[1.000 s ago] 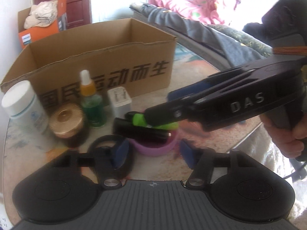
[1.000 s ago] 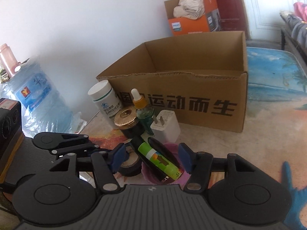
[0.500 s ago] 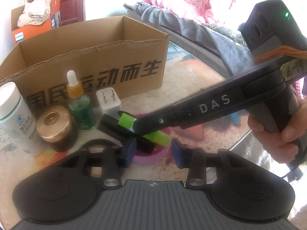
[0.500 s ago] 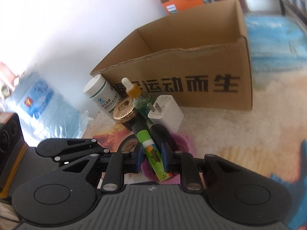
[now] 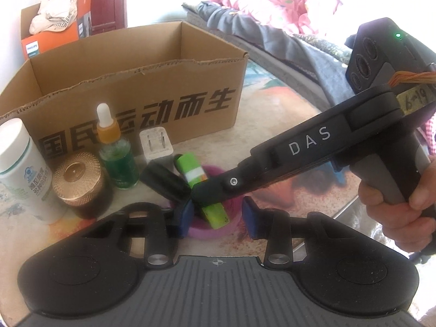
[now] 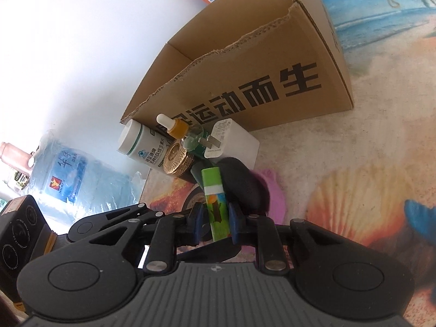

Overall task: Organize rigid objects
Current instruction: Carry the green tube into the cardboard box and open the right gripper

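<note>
While the right gripper [image 6: 214, 224] clamps a green tube [image 6: 214, 204] between its blue pads, the tube tilts up out of a purple bowl [image 5: 218, 226], its capped end pointing toward a cardboard box [image 5: 130, 95]. Seen from the left wrist, the right gripper [image 5: 203, 194] reaches in from the right, held by a hand [image 5: 400, 209], and its tip covers the tube's [image 5: 192, 170] middle. A black case [image 5: 164, 184] leans on the bowl's rim, just beside the tube.

The left gripper [image 5: 216, 215] has its fingers parted wide and holds nothing; they sit on either side of the bowl's near edge.

Between the bowl and the box stand a white charger [image 5: 156, 144], a green dropper bottle [image 5: 115, 155], a jar with a gold lid [image 5: 77, 181] and a white pill bottle [image 5: 23, 169], close together in a row. The box is open at the top, with black Chinese lettering on its front. All of it rests on a table [image 5: 272, 125] with a beach-print cover. From the right wrist, a water jug [image 6: 73, 174] shows beyond the table's edge
</note>
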The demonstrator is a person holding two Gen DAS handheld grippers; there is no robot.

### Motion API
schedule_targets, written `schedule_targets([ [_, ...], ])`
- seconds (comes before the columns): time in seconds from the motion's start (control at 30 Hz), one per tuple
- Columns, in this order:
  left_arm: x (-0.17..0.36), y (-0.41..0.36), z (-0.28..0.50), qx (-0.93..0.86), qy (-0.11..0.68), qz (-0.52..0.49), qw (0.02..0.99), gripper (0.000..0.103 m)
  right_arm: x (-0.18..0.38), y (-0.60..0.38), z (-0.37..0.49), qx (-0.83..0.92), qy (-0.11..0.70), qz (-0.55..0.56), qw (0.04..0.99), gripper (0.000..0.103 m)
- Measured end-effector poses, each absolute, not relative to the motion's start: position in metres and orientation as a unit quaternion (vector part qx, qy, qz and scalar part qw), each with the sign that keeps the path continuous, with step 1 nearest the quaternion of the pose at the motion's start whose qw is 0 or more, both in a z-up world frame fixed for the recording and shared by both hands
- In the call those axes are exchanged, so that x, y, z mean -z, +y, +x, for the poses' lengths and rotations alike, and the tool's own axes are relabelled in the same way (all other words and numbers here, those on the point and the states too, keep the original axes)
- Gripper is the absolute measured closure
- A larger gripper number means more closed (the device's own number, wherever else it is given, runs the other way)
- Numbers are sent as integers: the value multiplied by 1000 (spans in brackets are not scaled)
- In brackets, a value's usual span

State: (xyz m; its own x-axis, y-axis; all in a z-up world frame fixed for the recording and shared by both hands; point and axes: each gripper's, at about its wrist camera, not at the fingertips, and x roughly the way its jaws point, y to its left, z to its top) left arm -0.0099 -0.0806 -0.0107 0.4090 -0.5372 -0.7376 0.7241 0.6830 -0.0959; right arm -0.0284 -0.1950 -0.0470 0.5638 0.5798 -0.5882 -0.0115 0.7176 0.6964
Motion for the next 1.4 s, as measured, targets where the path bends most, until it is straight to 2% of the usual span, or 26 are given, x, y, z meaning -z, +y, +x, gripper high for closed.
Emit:
schedule_targets([
  [0.03,11,-81,-10,377,388,121,832,70,47,-195,-29,-178,430,331,821,81],
  [0.1,11,-80,-9,372,387,121,835,81,49,-197,-30,-176,428,342,818,81],
  [0.17,10,-77,-7,370,388,115,836,85,51,-200,-32,-176,424,355,815,82],
  [0.47,-1,-73,-15,374,363,117,845,87,37,-197,-43,-173,400,359,825,82],
  [0.77,-59,-55,-11,360,291,117,879,87,-34,-173,-37,-194,341,309,866,82],
  [0.9,-93,-47,16,333,276,115,894,87,-69,-162,0,-225,319,292,873,82],
  [1.03,-107,-49,60,308,301,110,896,87,-80,-155,60,-241,340,302,858,82],
  [1.4,-57,-62,194,246,406,177,862,87,-7,-164,221,-187,469,387,772,82],
])
